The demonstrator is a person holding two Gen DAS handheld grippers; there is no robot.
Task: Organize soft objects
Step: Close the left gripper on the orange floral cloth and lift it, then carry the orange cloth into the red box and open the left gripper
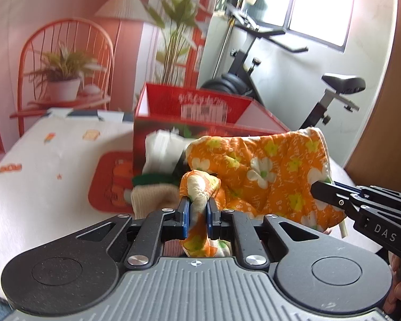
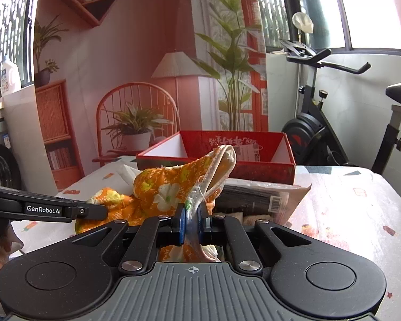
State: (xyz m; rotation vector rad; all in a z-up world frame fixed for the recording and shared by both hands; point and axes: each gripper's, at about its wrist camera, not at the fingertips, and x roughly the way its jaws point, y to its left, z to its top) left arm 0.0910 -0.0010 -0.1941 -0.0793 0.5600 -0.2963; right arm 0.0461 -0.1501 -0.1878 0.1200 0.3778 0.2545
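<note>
Hand-held gripper pads around orange cloth

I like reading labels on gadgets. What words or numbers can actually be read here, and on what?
"DAS" on the right gripper.
"GenRobot.AI" on the left gripper.
Script and label inside the red box: too blurred to read.
Lettering on the orange floral cloth: too small to read.
Barcode digits on the plastic packet: unreadable.

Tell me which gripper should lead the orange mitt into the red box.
Probably right. The right gripper pinches the mitt by its cuff, with the open red box straight ahead. The left gripper holds the thumb, box off-centre.
</note>
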